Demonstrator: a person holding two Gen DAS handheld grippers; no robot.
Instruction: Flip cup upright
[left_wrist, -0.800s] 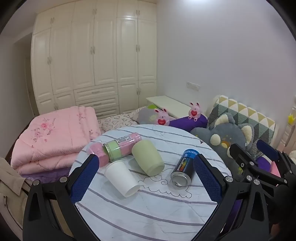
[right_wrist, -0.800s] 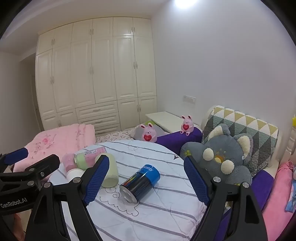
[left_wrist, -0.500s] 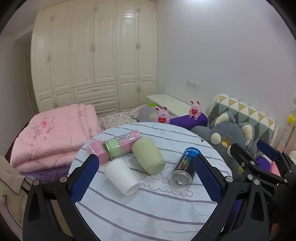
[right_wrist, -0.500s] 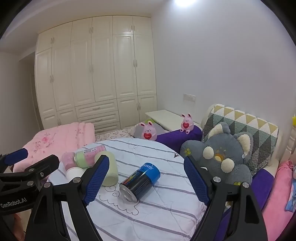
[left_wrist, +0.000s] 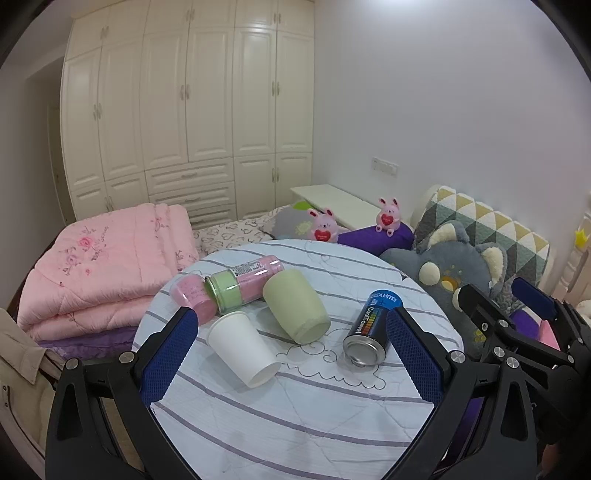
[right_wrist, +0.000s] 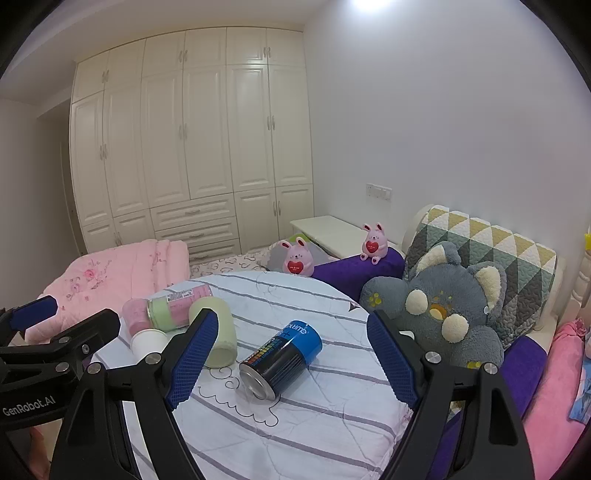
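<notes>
A white paper cup (left_wrist: 242, 349) lies on its side on the round striped table (left_wrist: 295, 413), mouth toward me. A pale green cup (left_wrist: 295, 306) lies on its side beside it, also in the right wrist view (right_wrist: 219, 336). My left gripper (left_wrist: 291, 354) is open and empty, held above the table's near side, with the white cup and green cup between its blue pads. My right gripper (right_wrist: 288, 358) is open and empty, framing a dark blue can (right_wrist: 282, 356) that lies on its side. The white cup (right_wrist: 147, 341) is partly hidden there.
A pink bottle with a green cap (left_wrist: 240, 284) and a small pink cup (left_wrist: 194, 295) lie at the table's far left. The blue can (left_wrist: 373, 325) lies right of the green cup. A folded pink quilt (left_wrist: 99, 258), a grey plush (left_wrist: 447, 269) and pillows surround the table.
Both grippers have drawn back or risen slightly, so the table and cups sit a little lower and smaller in view. Both stay open. Nothing on the table has moved.
</notes>
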